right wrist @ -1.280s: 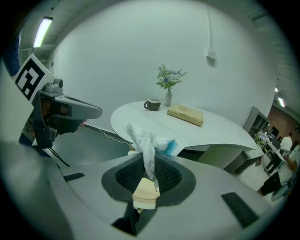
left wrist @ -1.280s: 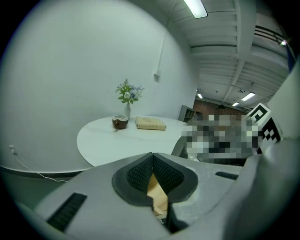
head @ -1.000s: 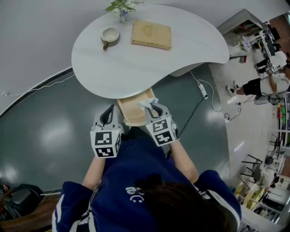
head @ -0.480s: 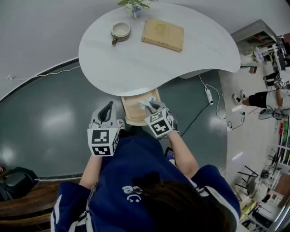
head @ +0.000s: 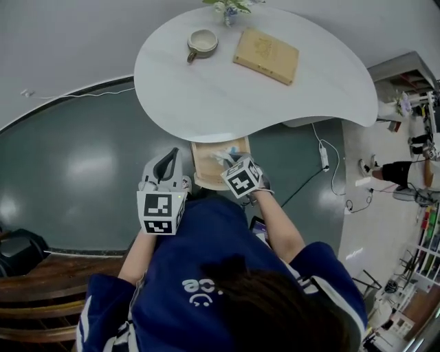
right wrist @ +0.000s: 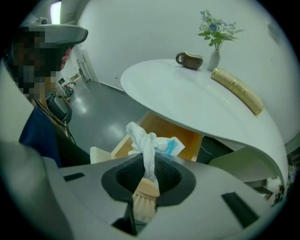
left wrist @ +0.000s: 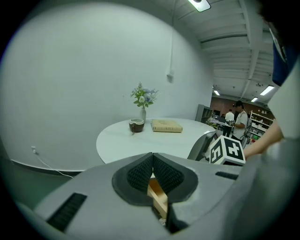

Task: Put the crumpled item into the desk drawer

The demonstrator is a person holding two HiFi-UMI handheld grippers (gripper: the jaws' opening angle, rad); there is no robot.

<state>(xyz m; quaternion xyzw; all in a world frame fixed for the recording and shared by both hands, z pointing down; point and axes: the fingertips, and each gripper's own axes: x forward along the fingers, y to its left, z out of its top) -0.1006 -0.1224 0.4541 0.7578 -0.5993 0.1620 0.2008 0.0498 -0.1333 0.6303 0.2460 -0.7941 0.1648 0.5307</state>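
Note:
The crumpled item is a twisted wad of white paper [right wrist: 143, 140]. My right gripper [right wrist: 149, 163] is shut on its lower end, and the wad sticks up past the jaws. In the head view the right gripper [head: 227, 160] holds it over the open wooden drawer [head: 200, 165] under the white table [head: 206, 89]. Inside the drawer [right wrist: 190, 139] lies a blue and white packet [right wrist: 172, 146]. My left gripper [head: 167, 165] hangs left of the drawer. Its pads [left wrist: 140, 172] are pressed together with nothing between them.
On the table stand a brown cup [head: 202, 42], a tan book [head: 266, 56] and a small vase of flowers [head: 227, 8]. A wooden brush [right wrist: 142, 199] shows low between the right jaws. A cable and plug strip [head: 323, 155] lie on the dark floor at the right.
My right gripper has moved forward and a little left, further over the drawer, still holding the paper wad. The left gripper has kept its place beside the drawer.

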